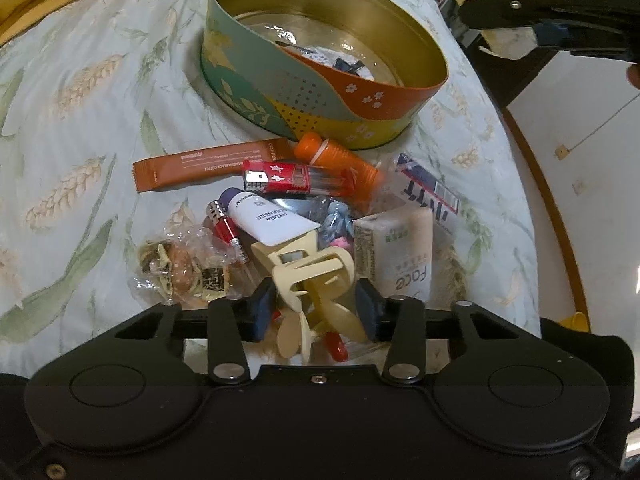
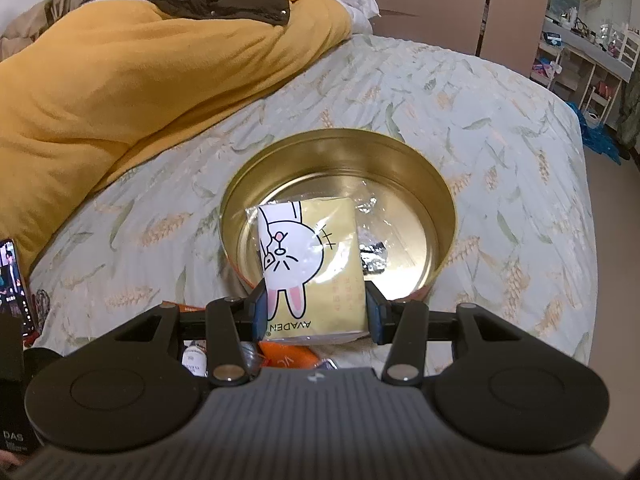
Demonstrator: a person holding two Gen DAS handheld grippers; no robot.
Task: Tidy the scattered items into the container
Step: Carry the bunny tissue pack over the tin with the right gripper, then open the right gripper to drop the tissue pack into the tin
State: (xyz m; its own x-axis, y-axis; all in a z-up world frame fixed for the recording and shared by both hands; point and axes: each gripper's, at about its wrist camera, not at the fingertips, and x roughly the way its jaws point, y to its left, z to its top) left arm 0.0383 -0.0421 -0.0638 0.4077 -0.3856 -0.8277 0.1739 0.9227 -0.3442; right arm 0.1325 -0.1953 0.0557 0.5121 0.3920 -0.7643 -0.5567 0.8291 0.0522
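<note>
A round tin (image 1: 248,80) with a gold inside stands on the bedspread; a small foil-wrapped item (image 2: 372,256) lies in it. In front of it lies a pile: a coffee sachet (image 1: 208,166), a red lighter (image 1: 280,178), an orange tube (image 1: 336,160), a white cleanser tube (image 1: 268,220), a white tissue pack (image 1: 396,252) and a cream hair claw clip (image 1: 316,276). My left gripper (image 1: 316,306) points down into the pile, its pads against the clip's sides. My right gripper (image 2: 314,316) is shut on a yellow rabbit-print tissue pack (image 2: 312,264), held above the tin's near rim (image 2: 440,208).
A yellow blanket (image 2: 140,80) with a dark jacket on it is heaped at the far left of the bed. A lit phone (image 2: 12,276) stands at the left edge. A wrapped snack (image 1: 184,268) lies left of the pile. The bed edge and floor (image 1: 580,200) are at the right.
</note>
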